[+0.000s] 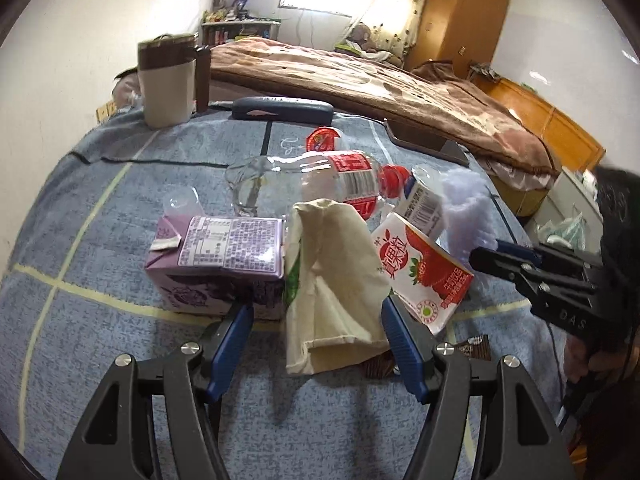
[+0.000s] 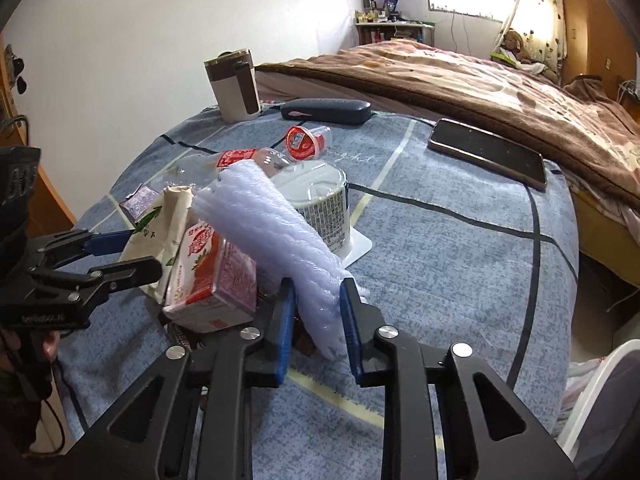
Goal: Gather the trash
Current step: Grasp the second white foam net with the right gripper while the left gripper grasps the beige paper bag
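Note:
A pile of trash lies on the blue checked tablecloth (image 1: 120,360). My left gripper (image 1: 316,312) is open, its jaws on either side of a crumpled cream paper bag (image 1: 336,280). A purple carton (image 1: 216,256) lies left of the bag and a strawberry carton (image 1: 424,268) right of it. A clear bottle with a red cap (image 1: 312,180) lies behind. My right gripper (image 2: 318,292) is shut on a lavender foam wrap (image 2: 272,236), which sticks up over the strawberry carton (image 2: 212,276) and a white cup (image 2: 320,200). A small red jelly cup (image 2: 306,142) lies farther back.
A brown and white mug (image 1: 168,80), a dark glasses case (image 1: 280,108) and a phone (image 2: 488,152) sit at the table's far edge. A bed with a brown blanket (image 1: 360,76) is behind. Dark wrappers (image 1: 476,346) lie by the bag.

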The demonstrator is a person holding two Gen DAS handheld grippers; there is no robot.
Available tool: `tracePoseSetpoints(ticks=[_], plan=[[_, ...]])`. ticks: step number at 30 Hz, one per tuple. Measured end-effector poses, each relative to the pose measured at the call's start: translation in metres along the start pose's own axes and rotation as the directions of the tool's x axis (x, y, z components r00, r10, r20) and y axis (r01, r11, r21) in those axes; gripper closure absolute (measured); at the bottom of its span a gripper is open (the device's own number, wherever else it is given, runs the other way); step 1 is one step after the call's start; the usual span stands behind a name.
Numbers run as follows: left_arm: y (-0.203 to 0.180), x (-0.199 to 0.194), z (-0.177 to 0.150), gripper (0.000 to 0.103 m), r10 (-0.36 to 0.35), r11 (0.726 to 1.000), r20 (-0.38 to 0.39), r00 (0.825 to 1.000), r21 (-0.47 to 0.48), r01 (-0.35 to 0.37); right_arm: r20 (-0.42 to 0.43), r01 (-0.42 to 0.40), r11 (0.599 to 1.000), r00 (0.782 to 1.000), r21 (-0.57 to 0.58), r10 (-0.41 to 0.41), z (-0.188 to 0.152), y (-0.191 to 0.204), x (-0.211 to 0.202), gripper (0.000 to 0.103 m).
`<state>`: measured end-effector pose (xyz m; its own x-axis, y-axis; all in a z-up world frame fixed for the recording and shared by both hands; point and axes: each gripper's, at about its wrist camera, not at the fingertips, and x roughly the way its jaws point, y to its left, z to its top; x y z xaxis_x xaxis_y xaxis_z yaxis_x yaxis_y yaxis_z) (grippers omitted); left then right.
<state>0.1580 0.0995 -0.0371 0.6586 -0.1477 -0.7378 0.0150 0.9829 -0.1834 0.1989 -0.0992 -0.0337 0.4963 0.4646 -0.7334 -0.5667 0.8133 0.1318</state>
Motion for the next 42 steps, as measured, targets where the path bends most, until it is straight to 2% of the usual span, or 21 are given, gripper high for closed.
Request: tracePoseSetpoints(ticks=[3, 6, 9, 12, 14, 15, 16, 25, 30, 31, 42], plan=[[0.002, 0.001, 0.001, 0.035, -0.001, 1.000, 0.018, 1.000, -0.009, 0.002, 0.010, 0.004, 1.000, 1.000, 0.010, -0.004, -0.001, -0.001, -0.002, 0.080], [0.005, 0.004, 0.002, 0.046, -0.038, 0.998, 0.014, 0.999, -0.047, 0.039, 0.019, -0.001, 1.000, 1.000, 0.028, 0.000, -0.002, -0.003, -0.005, 0.080], [0.005, 0.007, 0.002, 0.048, -0.050, 0.997, 0.007, 0.999, -0.052, 0.051, 0.029, -0.001, 0.999, 1.000, 0.036, -0.001, -0.004, -0.002, -0.007, 0.080], [0.004, 0.012, 0.004, 0.055, -0.065, 0.996, 0.001, 0.998, -0.061, 0.065, 0.037, 0.000, 0.999, 0.999, 0.048, -0.002, -0.005, -0.003, -0.009, 0.080], [0.004, 0.013, 0.005, 0.062, -0.064, 0.995, 0.002, 0.998, -0.076, 0.064, 0.039, 0.002, 0.998, 0.999, 0.059, -0.005, -0.006, -0.004, -0.009, 0.080], [0.003, 0.013, 0.006, 0.071, -0.059, 0.995, 0.001, 0.998, -0.078, 0.059, 0.039, 0.004, 0.998, 0.999, 0.063, -0.007, -0.006, -0.005, -0.009, 0.080], [0.002, 0.015, 0.006, 0.074, -0.056, 0.996, -0.004, 0.998, -0.074, 0.055, 0.041, 0.006, 0.998, 0.999, 0.069, -0.009, -0.007, -0.006, -0.010, 0.080], [-0.008, 0.008, 0.005, 0.083, -0.024, 0.999, 0.022, 0.999, -0.044, 0.025, 0.054, 0.016, 0.996, 0.998, 0.085, -0.020, -0.010, -0.007, -0.016, 0.080], [-0.011, -0.004, 0.006, 0.084, -0.035, 0.998, 0.056, 0.998, -0.044, 0.037, 0.077, 0.021, 0.995, 0.997, 0.096, -0.029, -0.011, -0.008, -0.025, 0.080], [-0.012, -0.006, 0.006, 0.093, -0.030, 0.999, 0.063, 0.998, -0.041, 0.033, 0.081, 0.023, 0.995, 0.996, 0.099, -0.031, -0.011, -0.008, -0.027, 0.080], [-0.022, -0.021, 0.006, 0.094, -0.031, 0.999, 0.084, 0.996, -0.016, 0.033, 0.124, 0.028, 0.992, 0.991, 0.125, -0.044, -0.014, -0.007, -0.045, 0.080]])
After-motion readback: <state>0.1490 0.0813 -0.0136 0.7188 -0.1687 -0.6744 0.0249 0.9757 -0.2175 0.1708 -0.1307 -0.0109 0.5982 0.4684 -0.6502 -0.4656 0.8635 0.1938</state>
